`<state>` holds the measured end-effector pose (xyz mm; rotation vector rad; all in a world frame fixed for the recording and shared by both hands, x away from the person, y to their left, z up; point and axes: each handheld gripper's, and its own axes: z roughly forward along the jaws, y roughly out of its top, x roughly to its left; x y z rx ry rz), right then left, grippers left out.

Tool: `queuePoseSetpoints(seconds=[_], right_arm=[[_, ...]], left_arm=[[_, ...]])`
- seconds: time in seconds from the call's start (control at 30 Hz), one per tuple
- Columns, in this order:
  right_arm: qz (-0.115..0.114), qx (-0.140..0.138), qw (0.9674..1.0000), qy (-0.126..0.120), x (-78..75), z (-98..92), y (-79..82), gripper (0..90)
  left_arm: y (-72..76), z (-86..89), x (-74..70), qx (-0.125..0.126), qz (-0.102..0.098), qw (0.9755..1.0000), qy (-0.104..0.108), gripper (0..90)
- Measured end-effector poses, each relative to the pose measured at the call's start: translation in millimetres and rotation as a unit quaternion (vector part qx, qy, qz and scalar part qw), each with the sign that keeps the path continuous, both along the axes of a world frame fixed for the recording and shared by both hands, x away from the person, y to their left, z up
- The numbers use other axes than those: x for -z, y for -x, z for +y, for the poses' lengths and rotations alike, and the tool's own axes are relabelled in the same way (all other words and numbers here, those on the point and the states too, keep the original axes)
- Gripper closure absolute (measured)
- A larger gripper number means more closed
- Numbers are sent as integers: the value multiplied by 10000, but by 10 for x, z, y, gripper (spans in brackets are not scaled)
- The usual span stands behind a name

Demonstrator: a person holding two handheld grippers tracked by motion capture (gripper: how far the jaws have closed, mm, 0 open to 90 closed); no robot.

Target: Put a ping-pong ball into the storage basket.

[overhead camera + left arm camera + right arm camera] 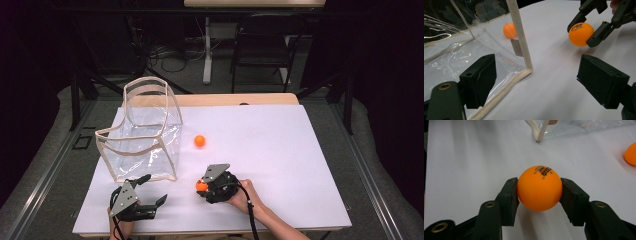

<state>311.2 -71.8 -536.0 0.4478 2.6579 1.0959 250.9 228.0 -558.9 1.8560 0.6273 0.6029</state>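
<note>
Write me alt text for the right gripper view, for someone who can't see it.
The right tool is shut on an orange ball with small dark print on top, one black jaw pressed to each side, over a white table. A second orange ball sits at the right edge, and a corner of a clear bag with cream trim lies at the top.

Right gripper [201,186] clamped low over the table, left gripper [154,190] gaping wide beside it

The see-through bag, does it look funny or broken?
Not broken, but the clear bag looks slumped: its cream-edged walls bow and the plastic is wrinkled. One orange ball lies loose on the table beside it, while the right gripper pinches another ball.
</note>
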Motion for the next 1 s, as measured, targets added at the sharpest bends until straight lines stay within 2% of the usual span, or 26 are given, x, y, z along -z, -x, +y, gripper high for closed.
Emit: queuePoseSetpoints(seconds=[1.0], right_arm=[[-263,170,9990,-323,-168,-150,-13,503]], left_arm=[[-5,-5,2,1,-5,10000,21,157]])
